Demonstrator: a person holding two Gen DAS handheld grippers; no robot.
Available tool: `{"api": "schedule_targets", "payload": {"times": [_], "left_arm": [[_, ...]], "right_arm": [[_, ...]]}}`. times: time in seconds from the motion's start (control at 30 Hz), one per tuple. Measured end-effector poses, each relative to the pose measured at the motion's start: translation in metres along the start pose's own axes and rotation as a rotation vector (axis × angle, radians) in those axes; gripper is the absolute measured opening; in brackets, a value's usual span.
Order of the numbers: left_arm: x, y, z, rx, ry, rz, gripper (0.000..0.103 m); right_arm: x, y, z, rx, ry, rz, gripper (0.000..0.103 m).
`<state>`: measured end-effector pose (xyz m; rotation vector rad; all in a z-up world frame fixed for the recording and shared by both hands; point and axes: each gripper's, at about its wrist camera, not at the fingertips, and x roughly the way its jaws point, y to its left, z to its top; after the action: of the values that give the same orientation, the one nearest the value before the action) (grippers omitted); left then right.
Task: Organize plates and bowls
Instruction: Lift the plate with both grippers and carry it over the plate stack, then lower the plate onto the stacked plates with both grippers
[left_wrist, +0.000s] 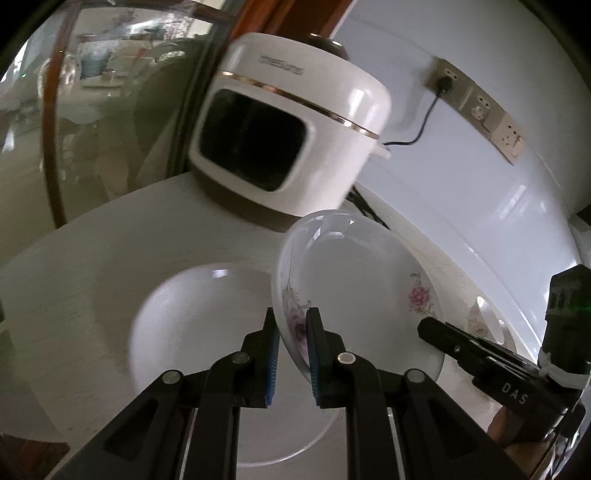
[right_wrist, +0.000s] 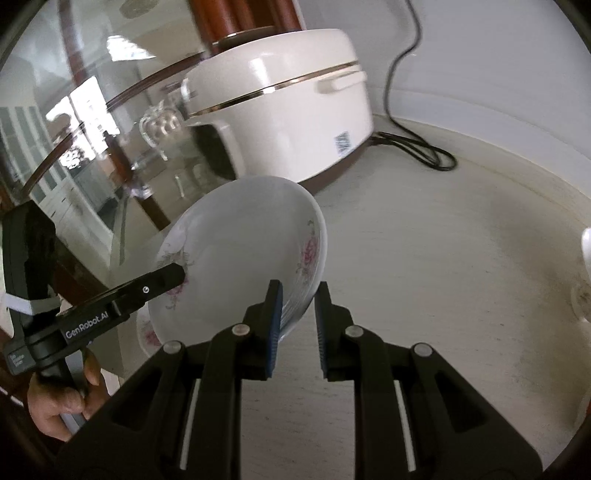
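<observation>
A deep white plate with pink flowers (left_wrist: 354, 280) (right_wrist: 240, 251) is held tilted above the counter by both grippers. My left gripper (left_wrist: 291, 350) is shut on its near rim, one finger under it and one inside; in the right wrist view the left gripper (right_wrist: 166, 277) shows at the plate's left edge. My right gripper (right_wrist: 298, 321) is shut on the opposite rim and shows in the left wrist view as the right gripper (left_wrist: 436, 328). A plain white plate (left_wrist: 192, 325) lies flat under the left fingers. A second floral plate (right_wrist: 146, 336) (left_wrist: 484, 321) lies on the counter.
A white rice cooker (left_wrist: 291, 125) (right_wrist: 280, 110) stands just behind the plates, its black cord (right_wrist: 417, 147) coiled on the pale counter (right_wrist: 443, 258). Wall sockets (left_wrist: 476, 107) sit behind. A glass cabinet door (right_wrist: 92, 147) is at the left. A white cup (right_wrist: 585, 251) is at the right edge. A hand (right_wrist: 62, 406) holds the left gripper.
</observation>
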<state>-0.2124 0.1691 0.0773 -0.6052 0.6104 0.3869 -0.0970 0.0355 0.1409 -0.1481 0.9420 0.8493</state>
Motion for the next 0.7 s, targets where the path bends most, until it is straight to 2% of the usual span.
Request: {"api": "schedule_targets", "payload": {"times": [0.2,0.4,0.7], "left_arm": [[-0.016,0.018,-0.006,0.001,-0.021,0.053,0.014],[-0.020,0.035,-0.012,0.008,-0.025,0.099,0.015],[-0.021,0.047,-0.018,0.003,-0.011,0.122,0.015]], "right_arm": [[0.015,0.025,-0.008,-0.057,-0.009,0.028,0.021],[0.035,0.042,-0.016,-0.113,0.025,0.025,0.021],[0.044,0.050,-0.020,-0.142,0.034,0.035,0.021]]}}
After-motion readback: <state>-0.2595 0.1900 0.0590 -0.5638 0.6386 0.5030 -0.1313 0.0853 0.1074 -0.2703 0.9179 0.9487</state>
